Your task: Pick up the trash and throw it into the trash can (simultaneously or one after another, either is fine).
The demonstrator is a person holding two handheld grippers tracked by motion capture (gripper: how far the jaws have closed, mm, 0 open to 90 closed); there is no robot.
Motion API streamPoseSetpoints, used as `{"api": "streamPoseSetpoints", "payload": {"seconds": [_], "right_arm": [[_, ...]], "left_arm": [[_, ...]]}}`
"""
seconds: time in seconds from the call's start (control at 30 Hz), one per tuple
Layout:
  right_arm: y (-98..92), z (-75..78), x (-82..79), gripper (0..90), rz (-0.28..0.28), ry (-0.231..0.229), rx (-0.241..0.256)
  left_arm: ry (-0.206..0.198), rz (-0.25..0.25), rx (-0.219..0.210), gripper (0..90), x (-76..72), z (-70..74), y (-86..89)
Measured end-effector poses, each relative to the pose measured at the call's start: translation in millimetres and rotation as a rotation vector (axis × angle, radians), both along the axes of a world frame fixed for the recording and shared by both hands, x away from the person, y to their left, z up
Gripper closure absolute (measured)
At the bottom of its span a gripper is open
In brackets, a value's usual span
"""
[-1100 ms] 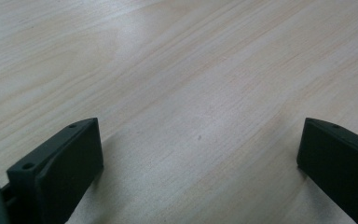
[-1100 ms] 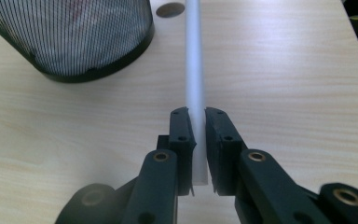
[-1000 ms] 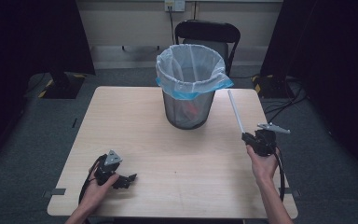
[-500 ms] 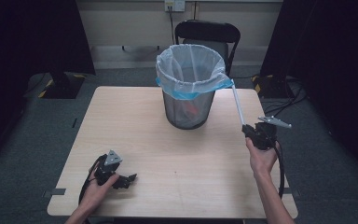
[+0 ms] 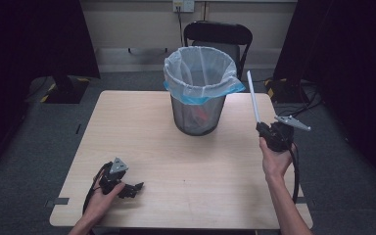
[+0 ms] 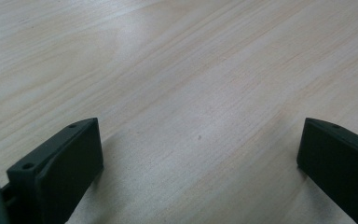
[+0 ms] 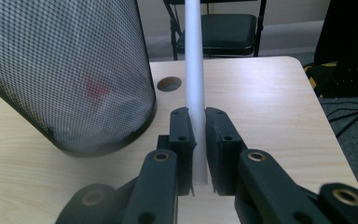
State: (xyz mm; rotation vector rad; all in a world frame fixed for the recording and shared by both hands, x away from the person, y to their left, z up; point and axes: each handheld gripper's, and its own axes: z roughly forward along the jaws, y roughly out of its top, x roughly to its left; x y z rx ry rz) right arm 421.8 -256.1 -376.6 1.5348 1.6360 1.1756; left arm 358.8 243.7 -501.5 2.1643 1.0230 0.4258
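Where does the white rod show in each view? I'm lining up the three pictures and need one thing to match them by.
High view: the white rod stands right of centre, rising from the right gripper beside the bin's rim.
Right gripper view: white rod at centre, clamped between the jaws, running up out of frame.
Left gripper view: wooden tabletop between open jaws; no rod.
Shared landmark: the mesh waste bin, at left in the right gripper view.

We read this as lab or studio recording room. Plain wooden table on grey carpet floor; black curtains both sides; bare wall with power outlet; folding chair behind table; mesh waste bin; cables on floor at right.
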Motion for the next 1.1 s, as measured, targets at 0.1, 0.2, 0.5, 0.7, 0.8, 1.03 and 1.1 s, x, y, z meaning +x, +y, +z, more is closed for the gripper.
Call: {"api": "streamPoseSetpoints", "payload": {"seconds": [0.1, 0.2, 0.5, 0.7, 0.8, 1.03, 1.1], "right_arm": [[1.4, 6.7, 0.7, 82.2, 0.005, -0.017, 0.002], [2.8, 15.1, 0.4, 82.2, 0.012, -0.040, 0.007], [6.8, 36.0, 1.4, 82.2, 0.036, -0.091, 0.029], [8.0, 48.0, 2.2, 82.2, 0.049, -0.110, 0.026], [10.7, 55.4, 3.1, 82.2, 0.060, -0.128, 0.029], [18.0, 66.9, 7.1, 82.1, 0.078, -0.157, 0.051], [22.8, 73.6, 9.6, 82.1, 0.091, -0.171, 0.059]], "left_arm": [[0.000, 0.000, 0.000, 0.0, 0.0, 0.0, 0.0], [0.000, 0.000, 0.001, 0.0, 0.0, 0.0, 0.1], [-0.001, 0.000, 0.002, 0.0, 0.0, 0.1, 0.1], [-0.001, 0.001, 0.002, 0.0, 0.0, 0.1, 0.1], [0.000, 0.001, 0.000, 0.0, -0.1, 0.0, 0.0], [-0.001, 0.000, 0.002, 0.0, 0.0, 0.1, 0.1], [0.000, 0.000, 0.000, 0.0, 0.0, 0.0, 0.1]]}}
